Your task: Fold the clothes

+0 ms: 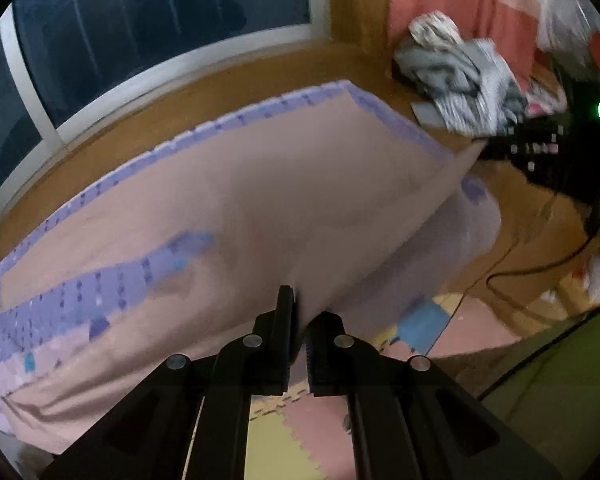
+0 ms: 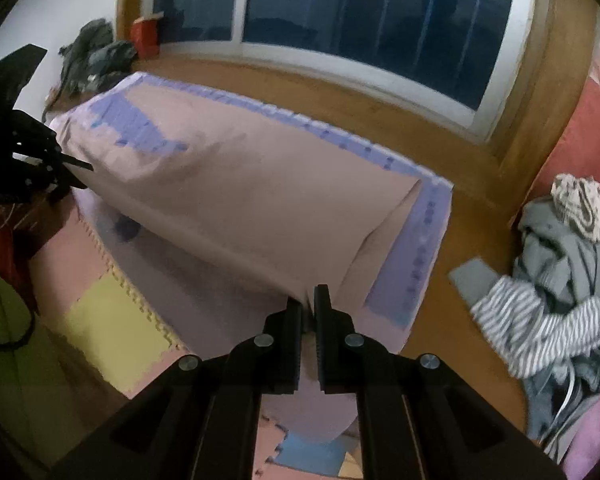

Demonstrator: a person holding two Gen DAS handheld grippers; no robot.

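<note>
I've got the left gripper clamped on the near edge of the pink sheet, jaws closed on the fabric. My right gripper has its jaws pinched shut on the same sheet at its near edge too. The sheet, with its purple patterned border, hangs lifted between both grippers, sagging over the foam floor mat, its far part spread toward the window. A clothes pile sits right.
</note>
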